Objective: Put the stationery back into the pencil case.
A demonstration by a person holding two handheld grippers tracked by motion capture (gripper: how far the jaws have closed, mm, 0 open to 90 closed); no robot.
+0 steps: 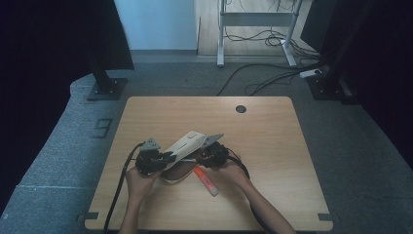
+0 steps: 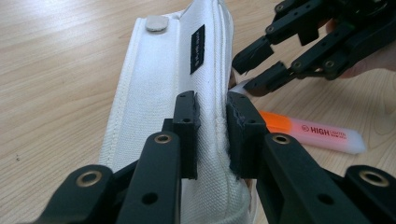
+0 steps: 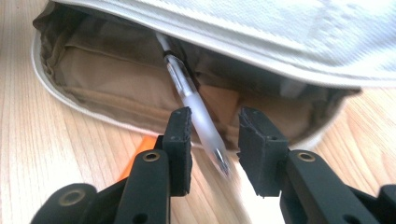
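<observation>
A white cloth pencil case (image 1: 186, 144) sits near the middle of the light wooden table (image 1: 272, 146), a bit toward the person. Its flap is lifted and the brown inside shows.

The left gripper (image 2: 212, 122) is at the left side of the case. Its two black jaws are pinched shut on the white flap edge, and they hold it up.

The right gripper (image 3: 210, 133) is at the right side of the case, at its open mouth. Its jaws stand a little apart, with gaps on both sides of a clear plastic pen (image 3: 196, 112). The pads do not press on the pen. The pen leans with its far end inside the brown pocket and its tip pointing out between the jaws. The tip looks blurry.

An orange highlighter pen (image 1: 206, 181) with a white cap lies flat on the table, just beside the case on the near right side.
</observation>
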